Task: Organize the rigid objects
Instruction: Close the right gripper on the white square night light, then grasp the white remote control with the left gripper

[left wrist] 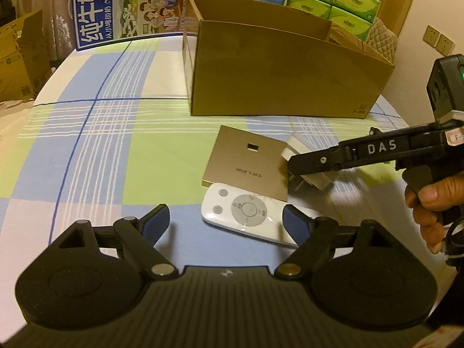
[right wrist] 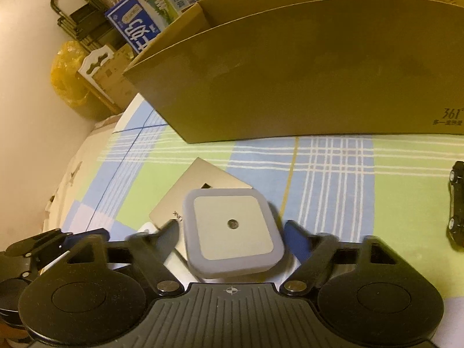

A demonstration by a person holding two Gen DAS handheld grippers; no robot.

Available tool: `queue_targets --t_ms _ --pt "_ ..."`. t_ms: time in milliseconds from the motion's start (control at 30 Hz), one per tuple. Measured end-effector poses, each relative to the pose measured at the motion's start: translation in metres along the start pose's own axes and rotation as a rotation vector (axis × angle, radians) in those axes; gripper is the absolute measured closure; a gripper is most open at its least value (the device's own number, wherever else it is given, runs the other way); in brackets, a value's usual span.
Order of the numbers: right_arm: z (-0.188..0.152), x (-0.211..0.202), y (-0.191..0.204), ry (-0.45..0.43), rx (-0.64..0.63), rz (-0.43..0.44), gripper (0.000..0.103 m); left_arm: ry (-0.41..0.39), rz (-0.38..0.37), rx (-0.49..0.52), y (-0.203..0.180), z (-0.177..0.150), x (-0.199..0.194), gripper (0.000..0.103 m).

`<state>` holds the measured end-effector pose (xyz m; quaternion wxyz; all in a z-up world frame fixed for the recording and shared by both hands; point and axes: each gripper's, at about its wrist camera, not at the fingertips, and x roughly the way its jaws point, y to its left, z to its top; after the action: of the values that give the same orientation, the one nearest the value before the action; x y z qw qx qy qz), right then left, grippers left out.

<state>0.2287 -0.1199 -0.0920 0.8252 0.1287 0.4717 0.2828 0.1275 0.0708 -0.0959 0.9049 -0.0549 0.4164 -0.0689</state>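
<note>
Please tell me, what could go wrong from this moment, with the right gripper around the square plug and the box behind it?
1. The right gripper brackets the square plug, but its blue pads seem not yet pressed on it; lifted now, it may slip.
2. The plug sits against the gold panel, which overlaps the white remote; pulling it may drag both.
3. The cardboard box has a tall front wall; a low carry could hit it.

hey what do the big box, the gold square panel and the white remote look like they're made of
The cardboard box: matte brown corrugated cardboard, with thin folded walls. The gold panel: smooth, satin champagne finish, either metal or coated plastic; it is hard to tell which. The white remote: glossy moulded plastic with grey buttons, judging by its sheen.
</note>
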Motion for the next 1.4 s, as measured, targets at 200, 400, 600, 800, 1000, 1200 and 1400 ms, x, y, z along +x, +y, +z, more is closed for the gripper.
queue_targets --t_ms 200,400,600,800,1000,1200,1400 --pt "-0.011 -0.025 0.01 -0.077 -0.085 -0.09 0.04 -0.011 -0.035 0.064 -0.013 -0.002 0.001 0.012" --pt "-0.042 -0.065 -0.006 -0.154 -0.016 -0.171 0.04 0.008 -0.05 0.161 -0.027 -0.005 0.011 0.004" --pt "-0.071 -0.091 -0.017 -0.17 0.049 -0.22 0.04 0.04 -0.031 0.241 -0.037 -0.01 0.016 0.004" --pt "-0.083 -0.098 -0.017 -0.168 0.056 -0.235 0.04 0.086 -0.142 0.146 -0.033 -0.012 0.018 0.004" --pt "-0.083 -0.098 -0.021 -0.198 0.069 -0.252 0.04 0.085 -0.098 0.061 -0.036 -0.005 0.03 0.004" --pt "-0.085 -0.098 -0.023 -0.209 0.076 -0.263 0.04 0.045 0.037 -0.064 -0.047 0.007 0.046 0.004" --pt "-0.085 -0.096 -0.019 -0.215 0.034 -0.277 0.04 0.027 0.144 0.061 -0.062 0.002 0.047 0.033"
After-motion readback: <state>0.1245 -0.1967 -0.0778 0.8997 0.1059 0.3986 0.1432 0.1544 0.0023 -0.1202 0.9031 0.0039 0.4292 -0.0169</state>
